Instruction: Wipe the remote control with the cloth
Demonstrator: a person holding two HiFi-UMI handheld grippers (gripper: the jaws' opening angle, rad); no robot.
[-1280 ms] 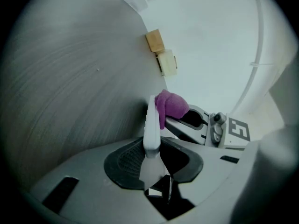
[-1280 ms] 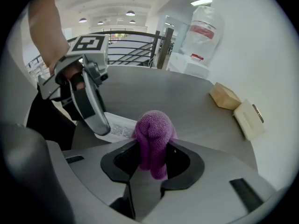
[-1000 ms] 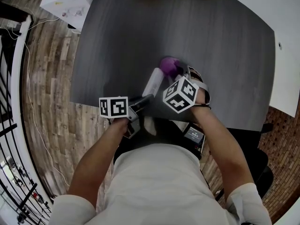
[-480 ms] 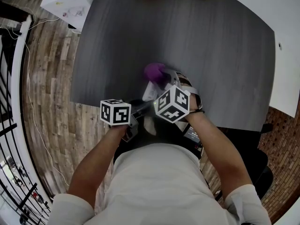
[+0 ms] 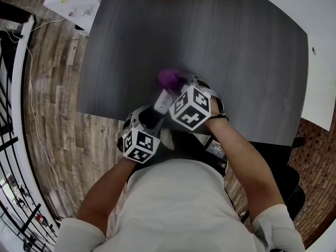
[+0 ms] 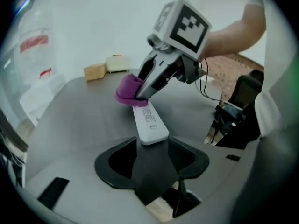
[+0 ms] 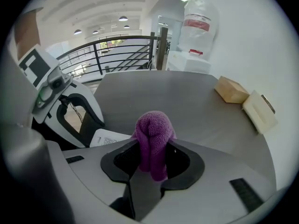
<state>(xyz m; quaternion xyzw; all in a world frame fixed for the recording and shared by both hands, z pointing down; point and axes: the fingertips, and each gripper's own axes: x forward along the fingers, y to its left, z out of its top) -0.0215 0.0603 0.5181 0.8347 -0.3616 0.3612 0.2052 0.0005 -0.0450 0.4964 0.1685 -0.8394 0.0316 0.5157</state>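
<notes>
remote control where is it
Head view: the remote control is by the table's near edge, near end between the left gripper's jaws, which have just been opening, far end under the purple cloth in the right gripper.

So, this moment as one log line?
left gripper: jaws just opening, remote end between | right gripper: shut on cloth, touching remote

No legible words or numbers anywhere. On the white remote control (image 6: 154, 132), only a QR-like code patch (image 6: 148, 115), print too fine to read. Black-and-white square markers on each cube (image 5: 190, 107). Red label on a clear bottle (image 7: 198, 24), blurred beyond reading.
</notes>
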